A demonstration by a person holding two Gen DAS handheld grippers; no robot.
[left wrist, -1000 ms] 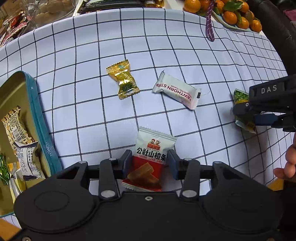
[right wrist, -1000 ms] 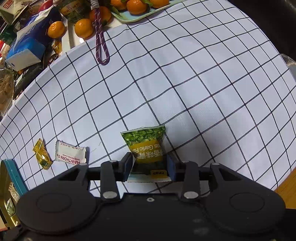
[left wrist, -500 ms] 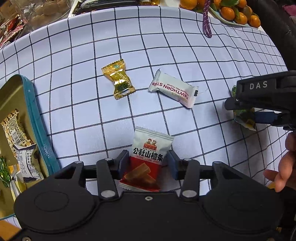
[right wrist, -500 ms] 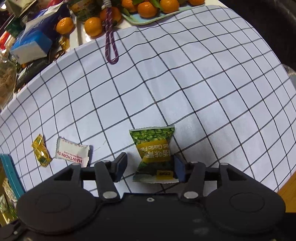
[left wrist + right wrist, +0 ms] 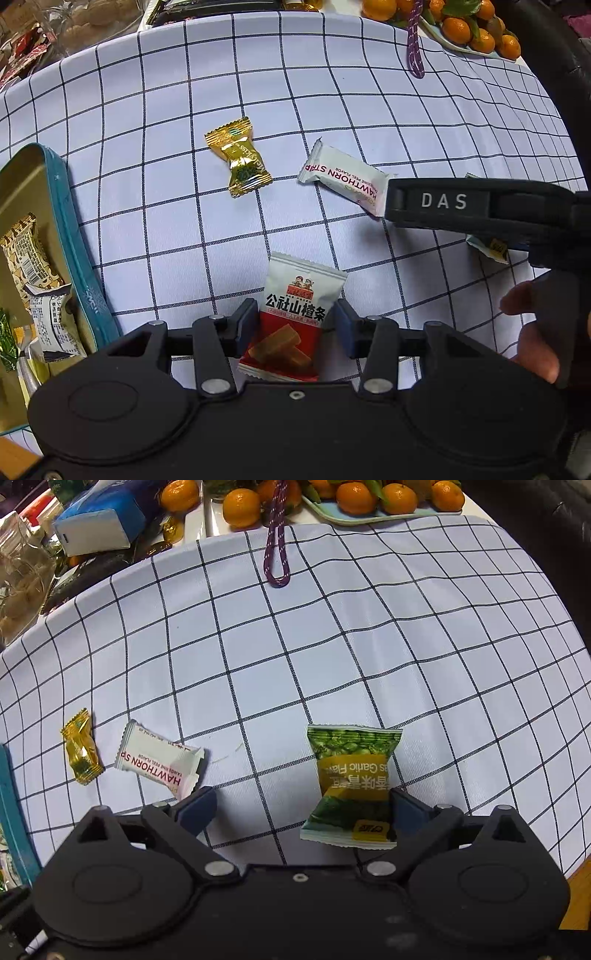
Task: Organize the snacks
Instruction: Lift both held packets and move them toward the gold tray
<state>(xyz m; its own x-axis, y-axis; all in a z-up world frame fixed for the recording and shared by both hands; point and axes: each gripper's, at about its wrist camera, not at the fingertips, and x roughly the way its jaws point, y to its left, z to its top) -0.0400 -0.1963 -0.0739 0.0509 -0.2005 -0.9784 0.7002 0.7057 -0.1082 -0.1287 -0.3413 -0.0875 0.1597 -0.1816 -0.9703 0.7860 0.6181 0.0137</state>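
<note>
The right gripper is letting its jaws swing wide, opening right now, and the green garlic-pea packet sits between them on the checked tablecloth, leaning against the right-hand pad while the other pad stands well clear, so nothing is pinched. That packet lies toward the cloth's near right edge. Over on the other side, the left gripper hovers with its fingers narrowed around the red-and-white hawthorn strip packet; a sliver of gap shows on each side, so it reads as bracketing the packet, not yet squeezing it. That packet rests by the cloth's near edge, a little way from the teal tin at the left edge, which already carries several wrapped snacks. Out in the middle of the cloth wait the gold candy and the white Hawthorn bar, untouched. This looks like the gathering step, part done. Next, I'd say, the left fingers must close on their packet, lift and carry it left over the tin's rim; the right needs to re-centre on the leaning pea packet before closing.
</note>
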